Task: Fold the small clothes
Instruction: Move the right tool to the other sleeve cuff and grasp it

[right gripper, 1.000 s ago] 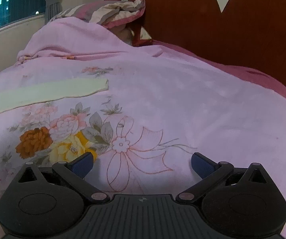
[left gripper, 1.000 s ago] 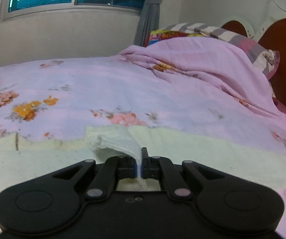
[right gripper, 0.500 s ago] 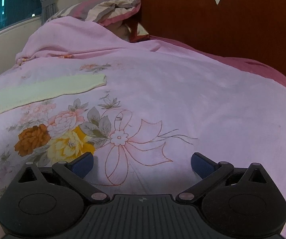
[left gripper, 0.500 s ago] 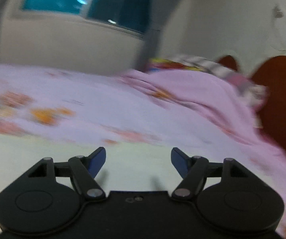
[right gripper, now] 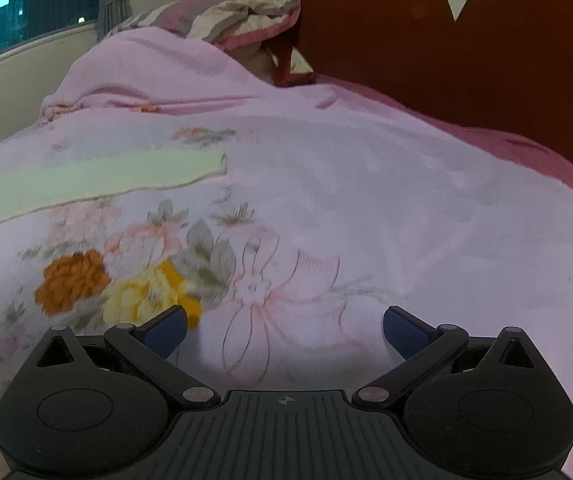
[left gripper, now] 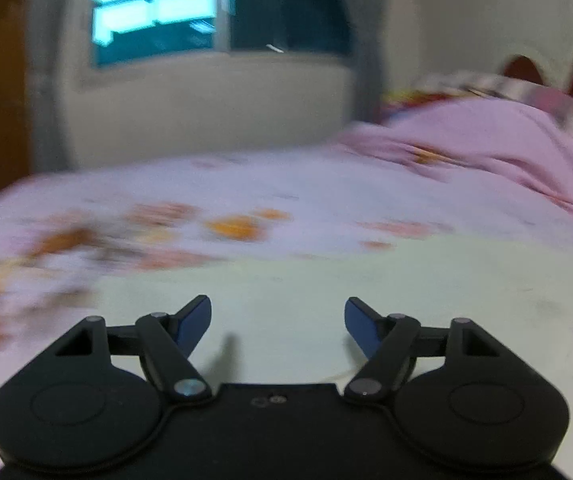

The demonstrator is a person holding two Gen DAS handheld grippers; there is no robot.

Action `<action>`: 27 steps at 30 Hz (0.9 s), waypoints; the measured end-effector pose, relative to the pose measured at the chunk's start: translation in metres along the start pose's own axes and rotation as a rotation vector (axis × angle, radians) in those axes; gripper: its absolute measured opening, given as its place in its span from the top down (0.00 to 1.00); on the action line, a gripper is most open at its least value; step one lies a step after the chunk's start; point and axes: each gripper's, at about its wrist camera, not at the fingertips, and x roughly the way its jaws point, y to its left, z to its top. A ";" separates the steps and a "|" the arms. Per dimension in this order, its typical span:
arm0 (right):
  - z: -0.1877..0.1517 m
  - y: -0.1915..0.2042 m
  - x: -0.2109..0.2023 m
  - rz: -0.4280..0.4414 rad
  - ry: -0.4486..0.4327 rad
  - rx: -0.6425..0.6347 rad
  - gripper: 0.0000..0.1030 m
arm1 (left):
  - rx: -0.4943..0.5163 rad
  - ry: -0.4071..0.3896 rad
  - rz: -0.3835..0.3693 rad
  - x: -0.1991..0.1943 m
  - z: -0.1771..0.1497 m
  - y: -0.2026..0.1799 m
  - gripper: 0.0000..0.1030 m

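Note:
A pale cream garment lies flat on the pink floral bedspread. In the left wrist view it fills the ground just under and ahead of my left gripper, which is open with nothing between its blue pads. The picture there is blurred by motion. In the right wrist view the same garment shows as a long flat strip at the far left. My right gripper is open over the flower print of the bedspread, well to the right of the garment, and holds nothing.
A bunched pink blanket and striped pillows lie at the head of the bed against a dark red headboard. A window with a grey curtain is beyond the bed's far side.
My left gripper let go of the cream cloth's lifted edge and opened wide; the cloth now lies flat. The left view has swung sideways. The right gripper has hardly moved.

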 end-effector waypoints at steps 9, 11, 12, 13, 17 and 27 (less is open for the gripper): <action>0.039 0.012 0.021 0.164 -0.038 0.132 0.00 | -0.236 0.132 0.073 -0.050 -0.038 0.135 0.29; 0.062 0.007 0.037 0.277 -0.064 0.229 0.00 | -0.267 0.158 0.107 -0.063 -0.053 0.164 0.29; 0.074 0.005 0.049 0.326 -0.076 0.267 0.00 | -0.282 0.183 0.133 -0.069 -0.061 0.179 0.29; 0.082 0.004 0.059 0.354 -0.077 0.285 0.00 | -0.296 0.208 0.153 -0.075 -0.071 0.193 0.28; 0.105 -0.006 0.123 0.432 0.023 0.457 0.44 | -0.482 0.132 0.062 -0.095 -0.098 0.236 0.27; 0.107 -0.023 0.185 0.512 0.144 0.710 0.56 | -0.496 0.115 0.057 -0.098 -0.107 0.228 0.23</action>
